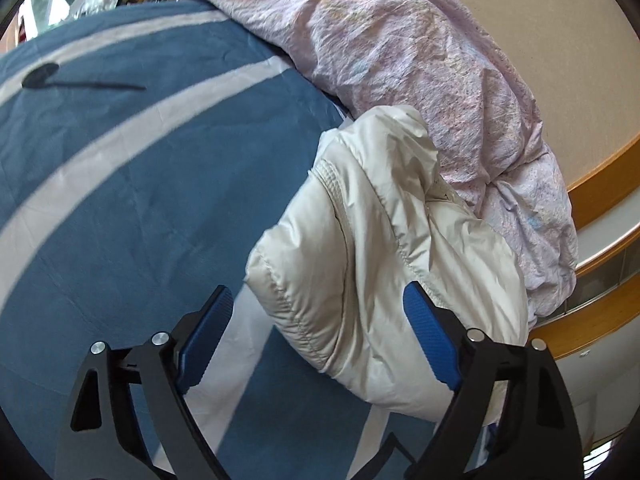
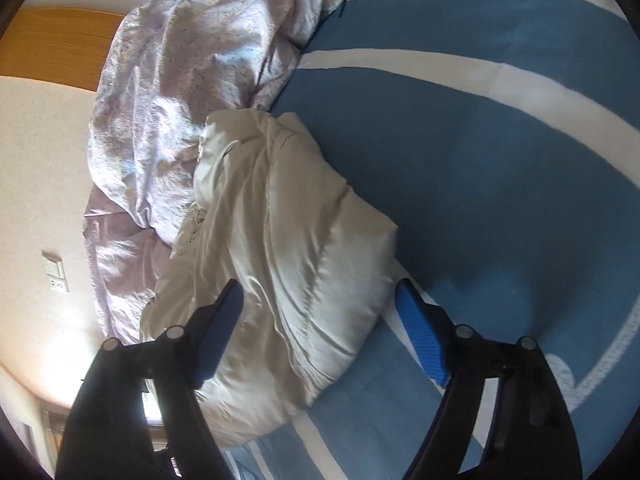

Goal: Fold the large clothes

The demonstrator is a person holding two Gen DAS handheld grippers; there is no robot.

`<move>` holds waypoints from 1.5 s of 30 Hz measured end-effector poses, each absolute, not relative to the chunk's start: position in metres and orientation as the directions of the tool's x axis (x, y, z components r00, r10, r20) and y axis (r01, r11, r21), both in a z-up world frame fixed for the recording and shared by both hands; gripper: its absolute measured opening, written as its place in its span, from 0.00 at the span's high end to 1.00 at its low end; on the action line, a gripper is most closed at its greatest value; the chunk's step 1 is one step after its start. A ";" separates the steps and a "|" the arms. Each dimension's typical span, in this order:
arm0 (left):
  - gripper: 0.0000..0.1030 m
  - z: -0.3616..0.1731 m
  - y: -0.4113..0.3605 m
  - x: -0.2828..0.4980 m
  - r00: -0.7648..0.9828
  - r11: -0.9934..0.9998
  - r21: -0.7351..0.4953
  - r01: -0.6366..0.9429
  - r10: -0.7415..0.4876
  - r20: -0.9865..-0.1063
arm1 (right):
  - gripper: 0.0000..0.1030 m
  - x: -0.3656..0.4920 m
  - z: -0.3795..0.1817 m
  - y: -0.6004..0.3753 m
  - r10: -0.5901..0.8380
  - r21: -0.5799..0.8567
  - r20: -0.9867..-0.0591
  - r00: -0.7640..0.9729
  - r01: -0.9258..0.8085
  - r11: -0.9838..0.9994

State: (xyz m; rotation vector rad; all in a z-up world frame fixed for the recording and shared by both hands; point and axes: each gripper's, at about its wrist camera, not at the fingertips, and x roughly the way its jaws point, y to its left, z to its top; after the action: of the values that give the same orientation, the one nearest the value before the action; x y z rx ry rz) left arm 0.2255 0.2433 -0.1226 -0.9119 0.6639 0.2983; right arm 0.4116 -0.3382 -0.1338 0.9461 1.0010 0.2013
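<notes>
A cream puffy jacket (image 1: 380, 220) lies bunched and folded on the blue bed cover (image 1: 140, 200), against a crumpled quilt. In the left wrist view my left gripper (image 1: 318, 290) is open just above the jacket's near corner; the right pad (image 1: 430, 336) overlaps the fabric and the left pad (image 1: 208, 332) stands clear over the cover. In the right wrist view the same jacket (image 2: 288, 240) fills the gap of my right gripper (image 2: 319, 286), also open. Its left finger (image 2: 220, 332) hangs over the fabric, and its right pad (image 2: 420, 336) is beside the jacket's corner, above the blue cover (image 2: 480, 180).
A pale pink quilt (image 1: 420, 60) (image 2: 180, 80) is heaped along the wall side of the bed. A thin black long-handled object (image 1: 60, 80) lies on the cover. A wooden bed frame (image 1: 600, 184) and a wall switch (image 2: 54, 272) border the bed.
</notes>
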 end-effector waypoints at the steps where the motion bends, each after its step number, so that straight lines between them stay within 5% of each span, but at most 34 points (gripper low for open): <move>1: 0.20 -0.125 0.242 0.229 0.765 0.582 -0.638 -0.504 -0.041 -0.642 | 0.31 0.413 -0.134 -0.338 0.547 0.756 -0.625 0.557 0.257 0.602; 6: 0.32 -0.132 0.241 0.240 0.789 0.530 -0.689 -0.493 -0.060 -0.611 | 0.49 0.416 -0.136 -0.333 0.540 0.756 -0.616 0.573 0.240 0.608; 11: 0.62 -0.138 0.247 0.236 0.834 0.456 -0.755 -0.471 -0.049 -0.550 | 0.71 0.414 -0.129 -0.333 0.546 0.766 -0.590 0.594 0.200 0.611; 13: 0.75 -0.132 0.246 0.233 0.847 0.468 -0.759 -0.453 -0.039 -0.529 | 0.75 0.412 -0.123 -0.332 0.546 0.767 -0.582 0.602 0.184 0.615; 18: 0.83 -0.109 0.247 0.225 0.871 0.503 -0.756 -0.419 -0.013 -0.491 | 0.78 0.403 -0.104 -0.326 0.549 0.762 -0.563 0.618 0.131 0.634; 35: 0.84 -0.095 0.287 0.098 0.887 0.455 -0.783 -0.424 0.033 -0.461 | 0.78 0.293 -0.090 -0.296 0.664 0.731 -0.570 0.484 -0.070 0.679; 37: 0.84 -0.096 0.288 0.089 0.881 0.461 -0.773 -0.437 0.043 -0.472 | 0.72 0.280 -0.085 -0.289 0.639 0.674 -0.609 0.470 -0.119 0.729; 42: 0.72 -0.106 0.283 0.092 0.840 0.481 -0.718 -0.503 0.079 -0.536 | 0.35 0.260 -0.069 -0.290 0.435 0.450 -0.707 0.558 -0.120 0.885; 45: 0.53 -0.108 0.281 0.096 0.829 0.493 -0.700 -0.517 0.086 -0.552 | 0.33 0.253 -0.050 -0.296 0.286 0.320 -0.692 0.663 -0.074 0.945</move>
State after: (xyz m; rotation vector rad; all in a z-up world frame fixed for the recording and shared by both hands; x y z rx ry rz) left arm 0.0964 0.2811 -0.1080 -0.9954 0.4860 0.3834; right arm 0.2526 -0.2960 -0.0497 0.2751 0.8235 0.2065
